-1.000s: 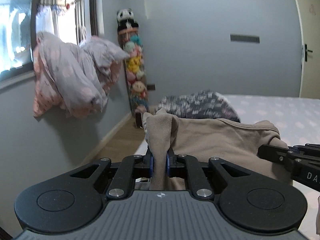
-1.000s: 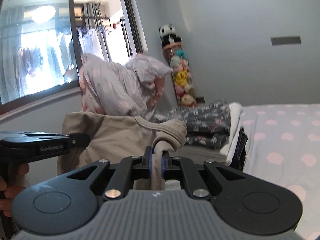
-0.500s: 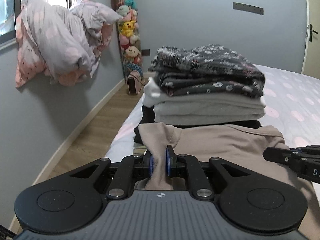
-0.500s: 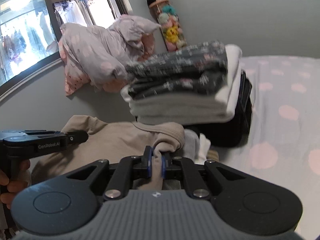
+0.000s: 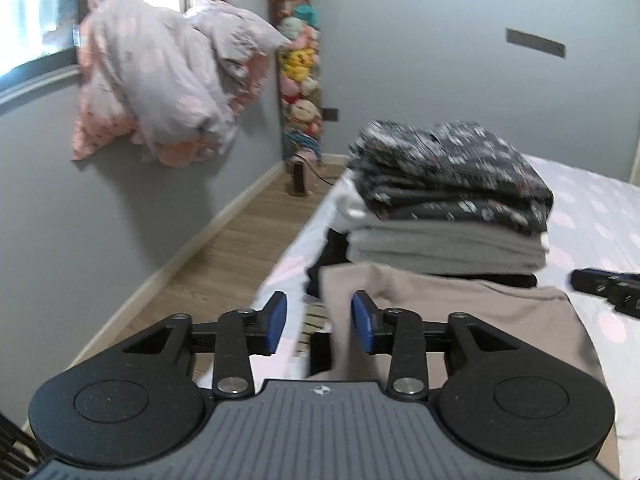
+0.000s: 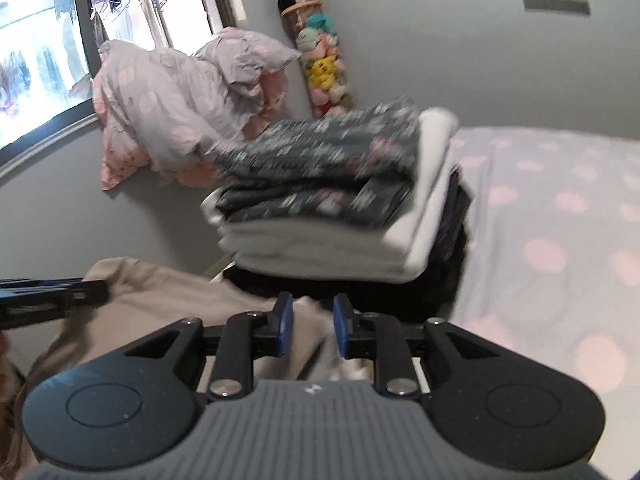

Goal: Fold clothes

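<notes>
- Garment (image 5: 460,320) lies flat on the bed (image 5: 592,208), directly before the stack of folded clothes (image 5: 448,216).
- Stack sits on the bed near its left edge.
- Left gripper (image 5: 319,322) over the garment's left edge; right gripper (image 6: 313,324) over its right edge.
- Bedding bundle (image 5: 160,92) hangs at the window, left of the stack.
- Plush toy column (image 5: 298,68) stands behind, in the corner.

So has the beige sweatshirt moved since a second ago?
Yes. The beige sweatshirt has dropped: it hid most of the folded clothes stack before, and now lies flat on the bed below it, released by both open grippers.
</notes>
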The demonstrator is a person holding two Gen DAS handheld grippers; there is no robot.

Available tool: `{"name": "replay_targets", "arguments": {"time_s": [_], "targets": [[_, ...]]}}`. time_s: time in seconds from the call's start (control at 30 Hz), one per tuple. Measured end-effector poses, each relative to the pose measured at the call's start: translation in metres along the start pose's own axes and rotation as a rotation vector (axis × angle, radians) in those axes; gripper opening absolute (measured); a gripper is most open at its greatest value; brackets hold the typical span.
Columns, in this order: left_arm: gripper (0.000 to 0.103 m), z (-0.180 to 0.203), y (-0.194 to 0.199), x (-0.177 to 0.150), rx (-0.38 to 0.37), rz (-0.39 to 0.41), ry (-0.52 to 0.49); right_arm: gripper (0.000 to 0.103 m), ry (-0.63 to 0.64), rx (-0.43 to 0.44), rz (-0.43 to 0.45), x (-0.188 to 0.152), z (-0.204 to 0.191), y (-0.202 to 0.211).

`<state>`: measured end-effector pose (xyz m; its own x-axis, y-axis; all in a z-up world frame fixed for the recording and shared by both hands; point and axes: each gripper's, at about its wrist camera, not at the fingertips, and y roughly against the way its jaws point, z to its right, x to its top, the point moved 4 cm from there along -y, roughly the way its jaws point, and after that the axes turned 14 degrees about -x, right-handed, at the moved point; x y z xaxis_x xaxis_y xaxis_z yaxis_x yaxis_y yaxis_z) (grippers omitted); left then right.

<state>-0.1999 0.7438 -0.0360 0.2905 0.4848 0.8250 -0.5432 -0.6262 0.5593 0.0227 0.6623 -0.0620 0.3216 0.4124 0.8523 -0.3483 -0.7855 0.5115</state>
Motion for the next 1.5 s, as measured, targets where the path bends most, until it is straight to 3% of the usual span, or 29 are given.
{"name": "replay_targets", "arguments": {"time_s": [0.1, 0.3, 0.4, 0.57, 0.77, 1.0, 1.27, 1.4, 1.5], "targets": [[0.046, -0.003, 0.026, 0.003, 0.018, 0.023, 0.017, 0.026, 0.010, -0.033, 0.029, 0.009, 0.010, 0.016], [0.045, 0.015, 0.067, -0.011, -0.058, 0.003, -0.012, 0.026, 0.032, 0.095, 0.019, -0.002, 0.003, 0.062], [0.043, 0.032, 0.069, -0.029, -0.099, -0.035, -0.055, 0.026, 0.082, 0.140, 0.014, -0.020, -0.012, 0.074], [0.037, 0.037, 0.046, -0.054, -0.097, -0.093, -0.066, 0.025, 0.166, 0.215, 0.006, -0.049, -0.039, 0.093], [0.037, 0.019, 0.017, -0.065, -0.127, -0.102, 0.010, 0.019, 0.198, 0.219, -0.024, -0.071, -0.038, 0.063], [0.039, 0.010, -0.003, -0.062, -0.139, -0.111, 0.080, 0.018, 0.168, 0.246, -0.060, -0.066, -0.037, 0.030], [0.039, 0.033, 0.026, -0.054, -0.050, -0.153, -0.019, 0.018, 0.227, 0.210, -0.048, -0.065, -0.044, 0.048], [0.039, 0.049, 0.071, -0.049, -0.009, -0.129, -0.085, 0.040, 0.266, 0.192, 0.000, -0.060, -0.047, 0.081], [0.039, 0.057, 0.109, -0.044, 0.014, -0.096, -0.106, 0.043, 0.257, 0.209, 0.037, -0.054, -0.042, 0.111]]}}
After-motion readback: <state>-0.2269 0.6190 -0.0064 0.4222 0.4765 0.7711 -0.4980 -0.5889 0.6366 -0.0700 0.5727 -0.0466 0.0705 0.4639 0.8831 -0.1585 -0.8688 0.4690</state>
